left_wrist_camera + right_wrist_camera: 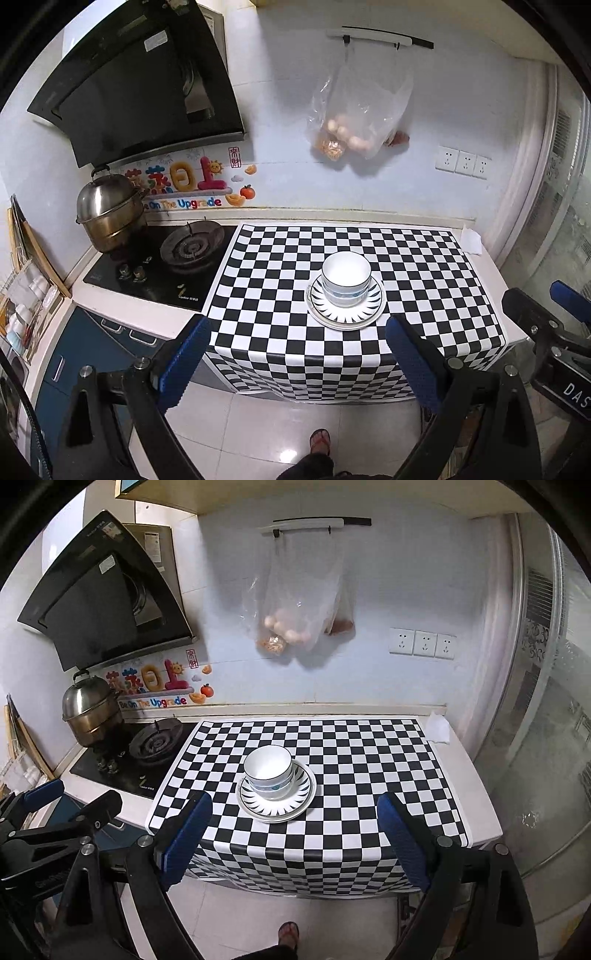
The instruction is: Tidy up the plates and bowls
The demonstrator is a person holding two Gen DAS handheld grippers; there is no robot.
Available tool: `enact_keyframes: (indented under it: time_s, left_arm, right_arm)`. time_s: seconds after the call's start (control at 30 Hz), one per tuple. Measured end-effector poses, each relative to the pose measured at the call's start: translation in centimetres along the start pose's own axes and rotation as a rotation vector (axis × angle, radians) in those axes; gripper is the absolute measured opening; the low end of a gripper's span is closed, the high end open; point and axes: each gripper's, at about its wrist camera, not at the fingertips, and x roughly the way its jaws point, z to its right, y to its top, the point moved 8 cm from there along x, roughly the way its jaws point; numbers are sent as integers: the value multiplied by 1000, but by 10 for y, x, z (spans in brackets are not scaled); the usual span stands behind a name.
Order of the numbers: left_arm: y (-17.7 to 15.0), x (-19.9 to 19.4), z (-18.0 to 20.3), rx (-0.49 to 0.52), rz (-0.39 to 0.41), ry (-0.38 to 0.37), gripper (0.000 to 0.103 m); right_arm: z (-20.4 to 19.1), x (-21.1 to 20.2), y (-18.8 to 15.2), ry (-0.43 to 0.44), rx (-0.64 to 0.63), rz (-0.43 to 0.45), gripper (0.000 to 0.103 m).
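- Closest in: a foot (320,441) in a sandal stands on the tiled floor, right below both cameras.
- Left gripper (299,354) is held back off the counter edge, jaws wide apart, nothing between the blue pads (184,363).
- Right gripper (295,830) is the same deal: jaws spread wide, empty, hanging in front of the counter. You can spot it at the right edge of the left view too.
- The counter has a checkered mat (424,266) draped over its front edge.
- On the mat, roughly in the middle, sit the plates (345,320), stacked. Looks like two or more, the top one with a black sunburst pattern, but I can't count them for sure.
- The bowls (346,275) are nested on top of those plates, white one uppermost, a bluish one under it. Everything's in a single pile, well apart from both grippers.
- A crumpled tissue (472,240) lies at the mat's far right corner.
- Left of the mat is the stove (147,273), with a steel pot (107,212) on its far burner.
- On the back wall: a range hood (140,85) over the stove, colourful stickers (184,184), a clear bag (354,114) with eggs hanging off a rail, and three sockets (463,162).
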Motion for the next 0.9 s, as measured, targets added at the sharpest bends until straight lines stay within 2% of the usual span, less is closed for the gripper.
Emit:
enact_keyframes:
  time_s: [0.4,0.9]
  left_arm:
    - [10,1,1,14,20,2,97]
    - [9,2,-6,2,16,22,97]
  right_arm:
    - [4,13,14,-20,12,5,93]
    - [0,15,13,-20,12,-1,93]
